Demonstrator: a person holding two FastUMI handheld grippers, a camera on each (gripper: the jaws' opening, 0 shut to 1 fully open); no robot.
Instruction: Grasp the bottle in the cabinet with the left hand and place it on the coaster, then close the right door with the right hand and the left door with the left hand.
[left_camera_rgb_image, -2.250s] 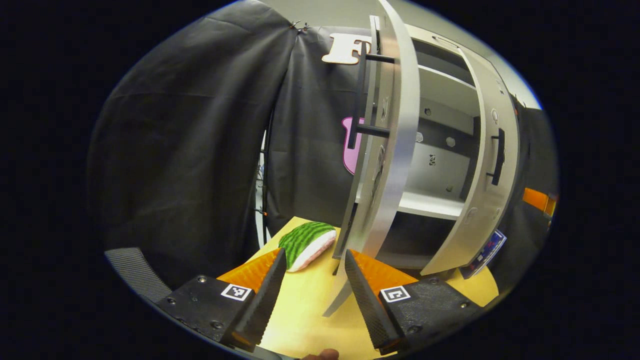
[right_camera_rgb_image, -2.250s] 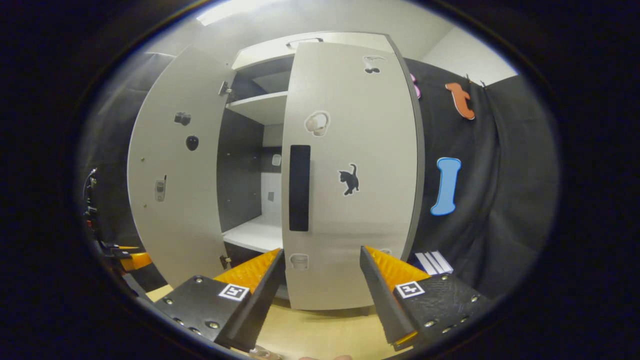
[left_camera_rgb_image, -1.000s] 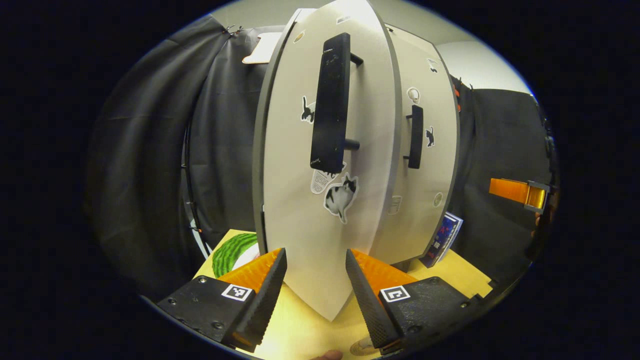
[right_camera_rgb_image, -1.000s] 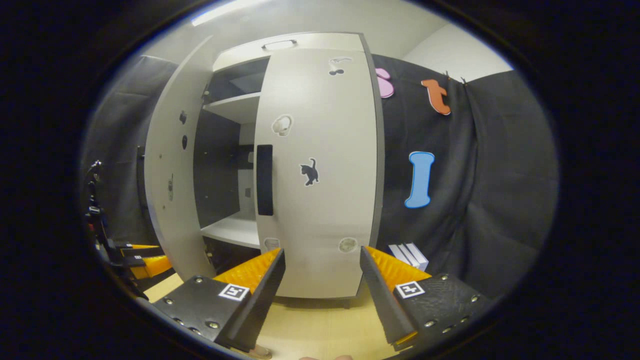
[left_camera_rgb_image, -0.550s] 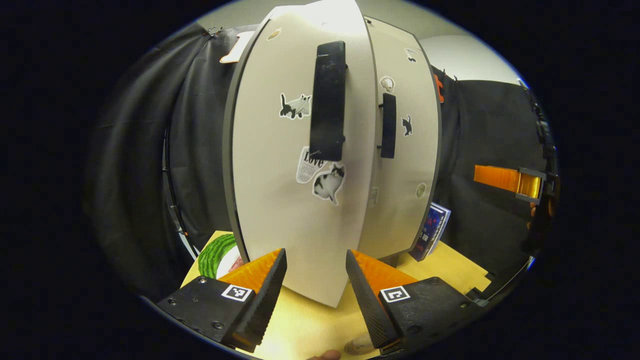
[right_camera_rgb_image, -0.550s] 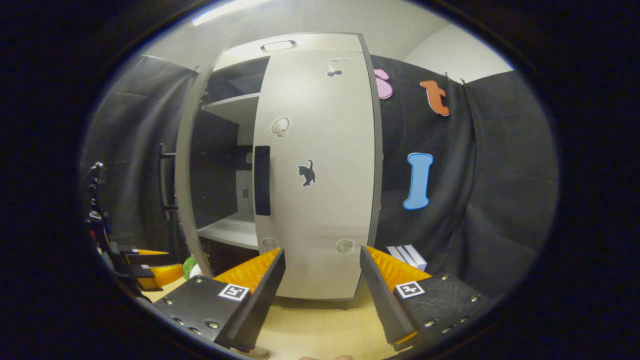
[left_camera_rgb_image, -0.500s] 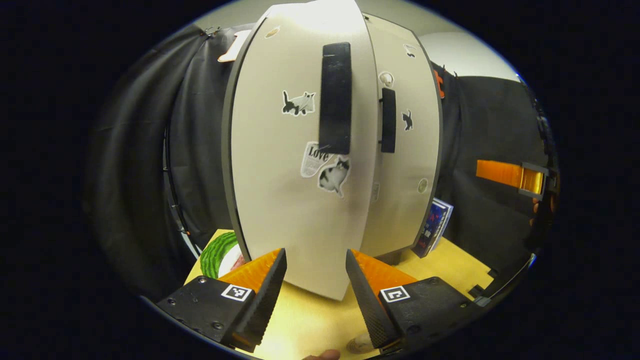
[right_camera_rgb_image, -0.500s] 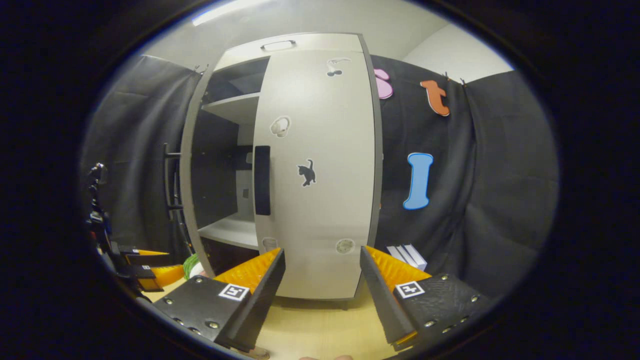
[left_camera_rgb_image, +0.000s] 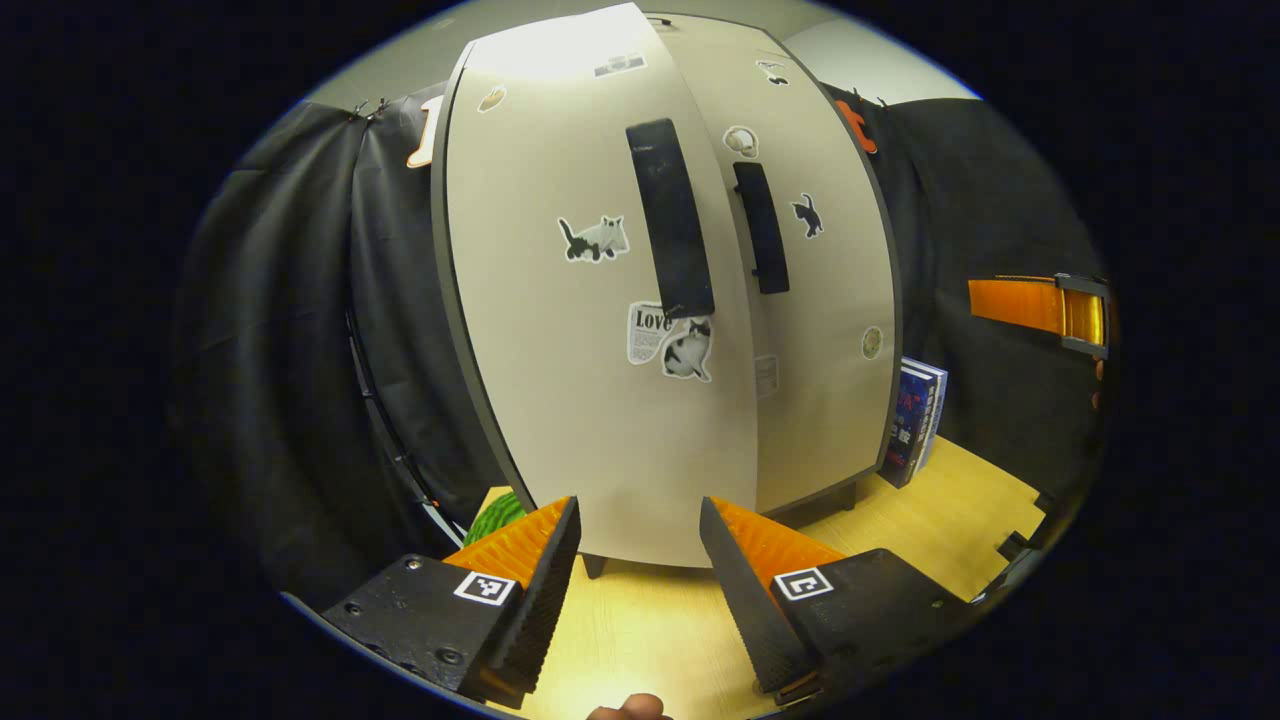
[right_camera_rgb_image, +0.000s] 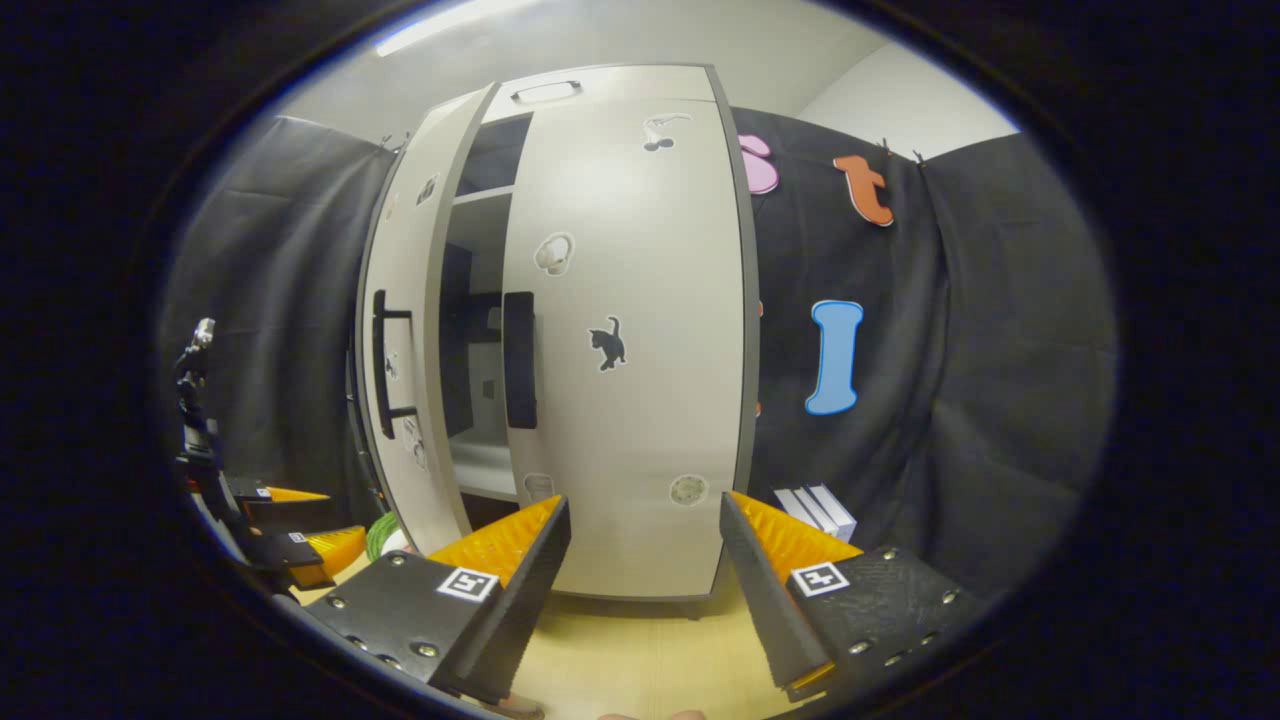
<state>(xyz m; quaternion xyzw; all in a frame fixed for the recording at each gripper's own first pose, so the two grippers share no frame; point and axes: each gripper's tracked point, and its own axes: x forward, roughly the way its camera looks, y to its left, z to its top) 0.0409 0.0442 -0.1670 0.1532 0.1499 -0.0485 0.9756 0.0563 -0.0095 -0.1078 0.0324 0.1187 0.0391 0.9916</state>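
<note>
With both grippers' fingers spread and empty, the left gripper (left_camera_rgb_image: 635, 560) nudges the stiff, light-swinging left door (left_camera_rgb_image: 560, 340), best pushed on its flat panel beside the black handle (left_camera_rgb_image: 670, 215), while the right gripper (right_camera_rgb_image: 640, 570) faces the shut right door (right_camera_rgb_image: 630, 340).

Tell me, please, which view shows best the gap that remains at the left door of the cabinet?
The right gripper view: there the left door stands ajar, and dark shelves show between it and the right door. In the left gripper view the left door faces the camera, its edge overlaps the right door, and the gap is hidden.

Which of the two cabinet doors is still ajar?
The left door, the one bearing the bar handle seen edge-on: a dark gap showing shelves separates it from the right door, which sits flush against the cabinet.
</note>
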